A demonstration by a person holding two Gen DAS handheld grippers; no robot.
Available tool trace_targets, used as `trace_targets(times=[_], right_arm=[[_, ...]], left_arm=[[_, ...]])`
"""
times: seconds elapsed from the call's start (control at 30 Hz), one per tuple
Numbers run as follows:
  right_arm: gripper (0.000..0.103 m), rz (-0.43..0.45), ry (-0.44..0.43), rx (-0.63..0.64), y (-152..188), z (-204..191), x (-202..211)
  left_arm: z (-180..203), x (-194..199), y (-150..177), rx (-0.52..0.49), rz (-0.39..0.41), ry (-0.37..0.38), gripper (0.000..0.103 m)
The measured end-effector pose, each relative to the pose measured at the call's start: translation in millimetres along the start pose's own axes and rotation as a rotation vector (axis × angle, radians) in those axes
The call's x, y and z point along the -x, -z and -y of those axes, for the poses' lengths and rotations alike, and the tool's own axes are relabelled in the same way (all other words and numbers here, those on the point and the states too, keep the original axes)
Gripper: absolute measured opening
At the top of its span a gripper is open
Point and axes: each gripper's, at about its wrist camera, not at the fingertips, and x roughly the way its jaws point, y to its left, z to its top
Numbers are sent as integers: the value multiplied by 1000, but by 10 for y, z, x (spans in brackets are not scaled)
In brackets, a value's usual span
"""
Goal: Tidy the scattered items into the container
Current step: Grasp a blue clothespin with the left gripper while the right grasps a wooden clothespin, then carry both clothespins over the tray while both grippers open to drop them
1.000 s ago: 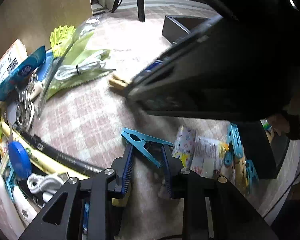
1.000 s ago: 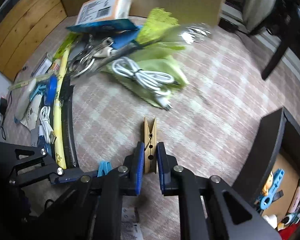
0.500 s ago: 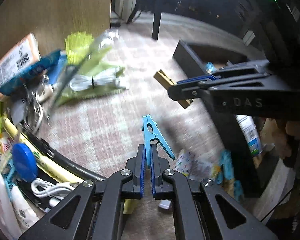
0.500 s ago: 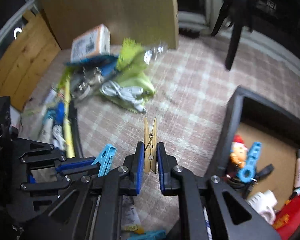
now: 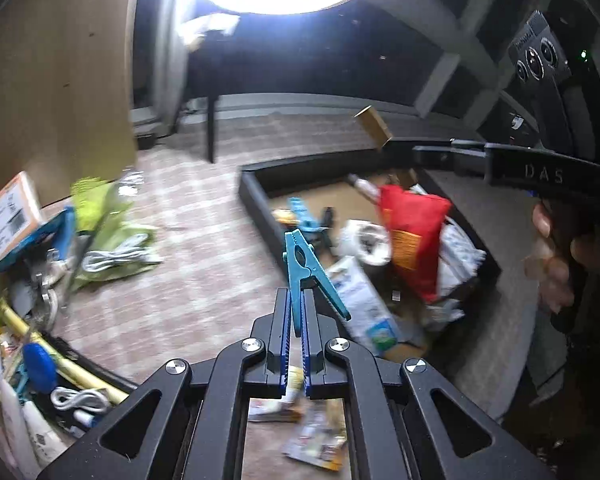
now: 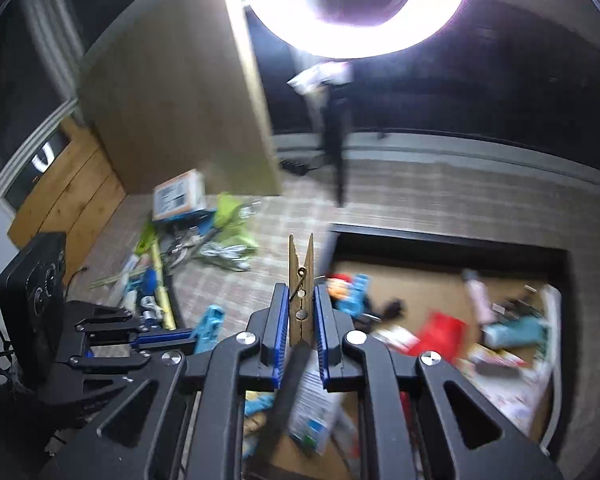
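On the far left, against the tall brown board, I can see the pile not yet cleared: an orange-and-white cardboard box point(image 5: 8, 220), a lime-green plastic bag with a coiled white cable on it point(image 5: 112, 246), a round blue cap point(image 5: 40, 366) and a yellow tube, all loose on the pink checked floor covering point(image 5: 188, 280)

My left hand-held gripper point(image 5: 296, 332) is pinched tight on one leg of a teal plastic clothespin point(image 5: 302, 268), so the peg stands up ahead of the camera with its other leg splayed right; gripping a single leg keeps the spring closed, I'd judge, and should let it fall free once I spread the pads

Further right my right hand-held gripper point(image 6: 299, 330) clamps a pale wooden clothespin point(image 6: 300, 280) by its flat sides near the spring, upright, jaws-end away from me

Both pegs are held above the near edge of the shallow black rectangular tray point(image 6: 452, 236), which already holds a red foil pouch point(image 5: 414, 236), a light-blue peg, cartons and a roll of white tape. I'd say each peg needs carrying a little further over the rim before release, or it could bounce out
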Motion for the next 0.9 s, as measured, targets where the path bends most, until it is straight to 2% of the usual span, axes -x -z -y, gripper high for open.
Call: trace_targets(times=[0.23,0.4,0.57,0.6,0.63,0.67,0.7,0.8,0.9], right_arm=[[13,20,159,-138,470,682,511],[13,7,216,-217,736,1017,639],[14,22,247,-240,805,1161,707],[16,27,257,-233,795,1173,712],[32,21,273,-239,789,1181,708],[48,23,289,-250,786,1186,716],[51,45,294,-251,781,1184,742],[51,56,317,-245,761,1186,756],[51,57,303,-250,755,1176,751]], left_arm=[[528,-158,60,-70,-53,83,4],[805,-264,61,-115,-76,113,4],[944,-312,18,-145,-74,110,4],[965,-336,7,-153,-75,93,11],[974,-371,0,-157,-86,69,32],[969,-398,1,-156,-93,54,38],[953,-402,8,-150,-89,50,37],[882,-376,27,-130,-83,44,37],[785,-309,43,-113,-68,25,38]])
